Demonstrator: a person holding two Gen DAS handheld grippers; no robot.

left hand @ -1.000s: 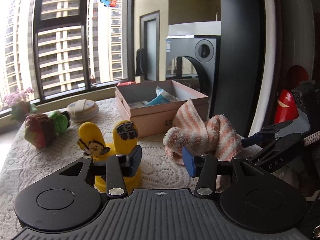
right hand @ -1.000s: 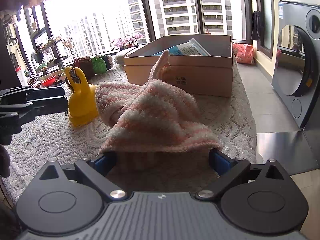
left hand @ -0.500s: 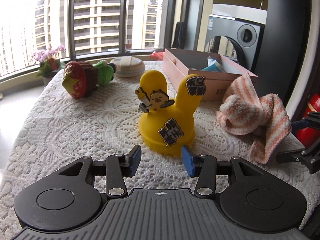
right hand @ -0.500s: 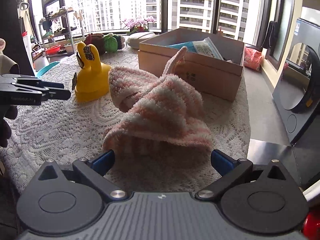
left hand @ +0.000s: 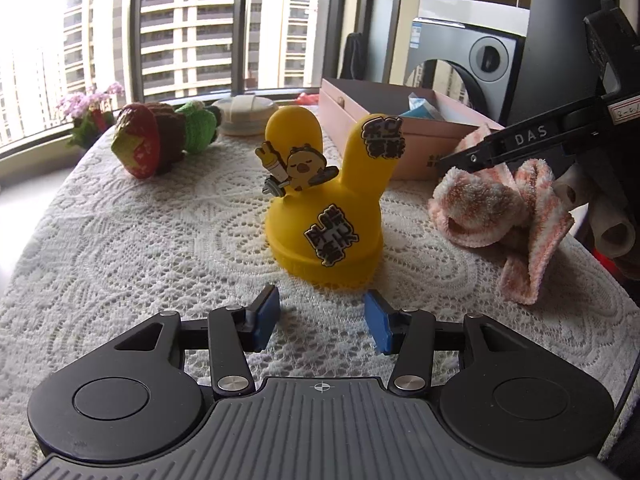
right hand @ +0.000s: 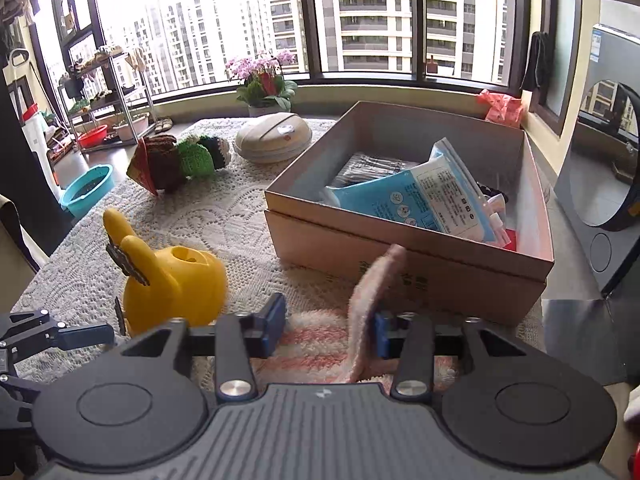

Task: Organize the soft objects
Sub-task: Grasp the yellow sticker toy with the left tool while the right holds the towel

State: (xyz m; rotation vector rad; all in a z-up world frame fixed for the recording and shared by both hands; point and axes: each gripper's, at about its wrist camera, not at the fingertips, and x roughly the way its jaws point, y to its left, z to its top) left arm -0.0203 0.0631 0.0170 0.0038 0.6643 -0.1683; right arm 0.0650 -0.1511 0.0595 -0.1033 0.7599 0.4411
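A pink-and-white striped towel (left hand: 492, 208) lies crumpled on the lace tablecloth, to the right of a yellow rabbit-eared toy (left hand: 324, 216). My left gripper (left hand: 322, 320) stands open just in front of the toy, with nothing between its pads. In the right wrist view my right gripper (right hand: 326, 328) is low over the towel (right hand: 320, 344), jaws closing; an upright fold leans on the right pad, while the left pad is clear of it. The right gripper's fingers (left hand: 472, 158) show from the side atop the towel. The yellow toy (right hand: 176, 280) stands left of them.
An open pink cardboard box (right hand: 400, 268) with a blue packet (right hand: 420, 196) inside stands just behind the towel. Crocheted toys (right hand: 176, 160) and a round white case (right hand: 274, 136) sit at the far end. The left gripper's fingers (right hand: 60, 336) reach in from the left edge.
The yellow toy has come to the middle of the left view, close before the open jaws. My right gripper moved forward over the towel and its jaws narrowed from wide apart around a fold.
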